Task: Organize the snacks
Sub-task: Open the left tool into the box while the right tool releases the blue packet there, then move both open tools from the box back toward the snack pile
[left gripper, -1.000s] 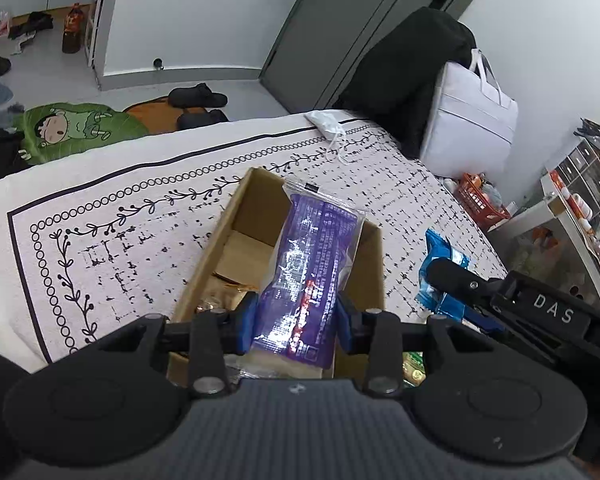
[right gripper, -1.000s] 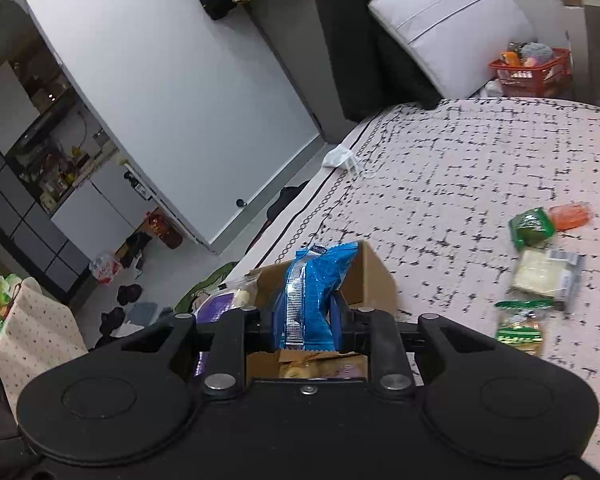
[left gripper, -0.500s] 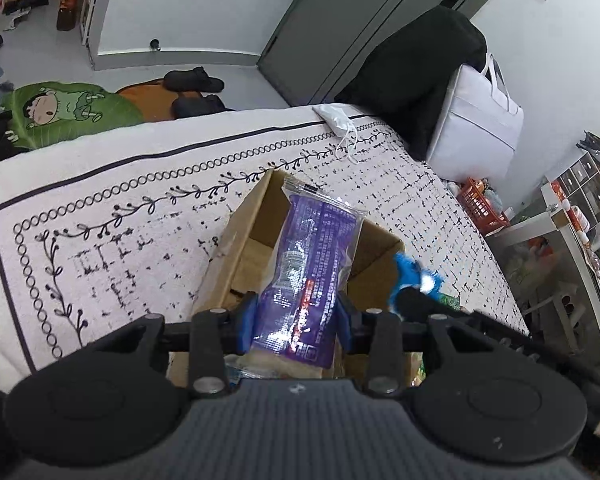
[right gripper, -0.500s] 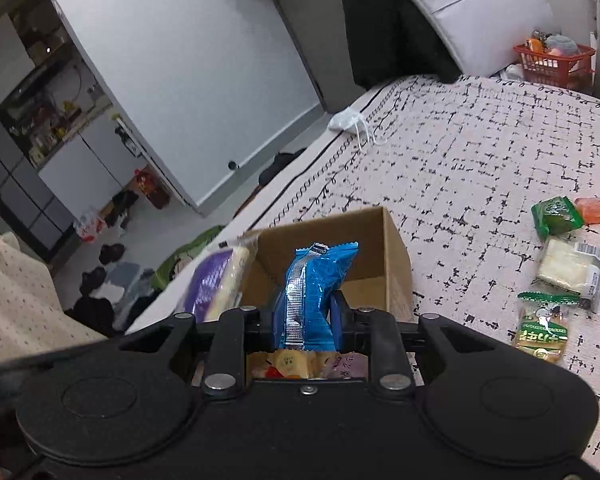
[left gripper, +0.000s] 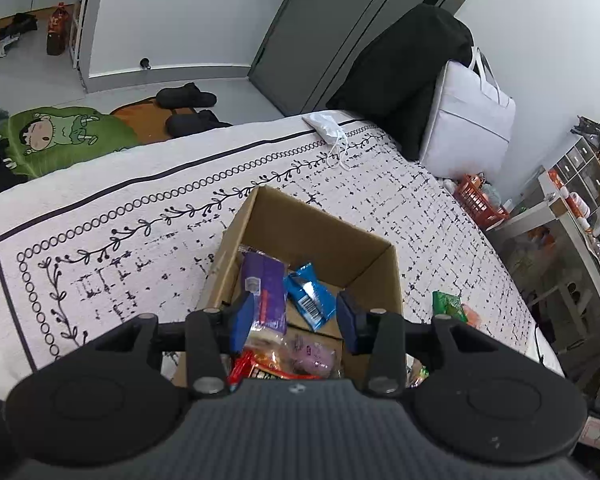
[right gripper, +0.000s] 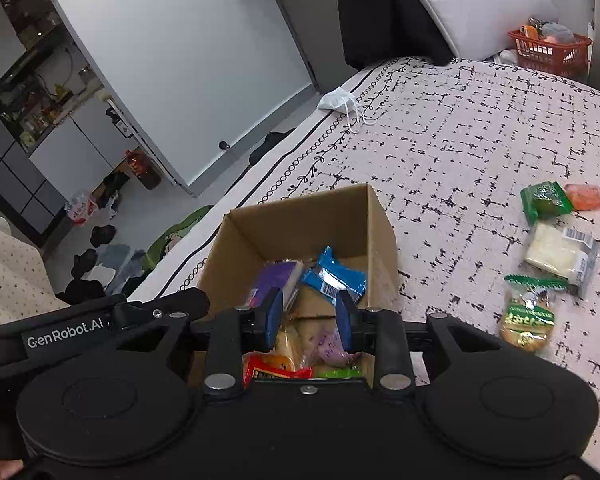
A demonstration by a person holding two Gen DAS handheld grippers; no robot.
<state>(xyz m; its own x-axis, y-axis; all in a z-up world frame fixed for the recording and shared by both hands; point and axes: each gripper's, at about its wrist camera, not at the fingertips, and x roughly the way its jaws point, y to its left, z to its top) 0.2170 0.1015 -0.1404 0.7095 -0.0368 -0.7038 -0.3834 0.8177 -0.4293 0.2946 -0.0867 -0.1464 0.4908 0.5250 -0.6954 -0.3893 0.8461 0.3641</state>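
Both tools hang over the open box [left gripper: 376, 264] on the bed [left gripper: 140, 216], pointing down into it. The left tool [left gripper: 294, 320] has just been opening; its jaws stand apart with nothing pressed between them, and the purple pack [left gripper: 262, 284] lies in the box just beyond its left pad. The right tool [right gripper: 308, 318] has also just been opening and grips nothing; the blue pack [right gripper: 334, 276] lies in the box just past its tips, beside the purple one. Under these two, more packs fill the near end of the box, too jumbled to count. On the bed right of the box lie four snacks [right gripper: 528, 316]: two green, one orange, one pale.
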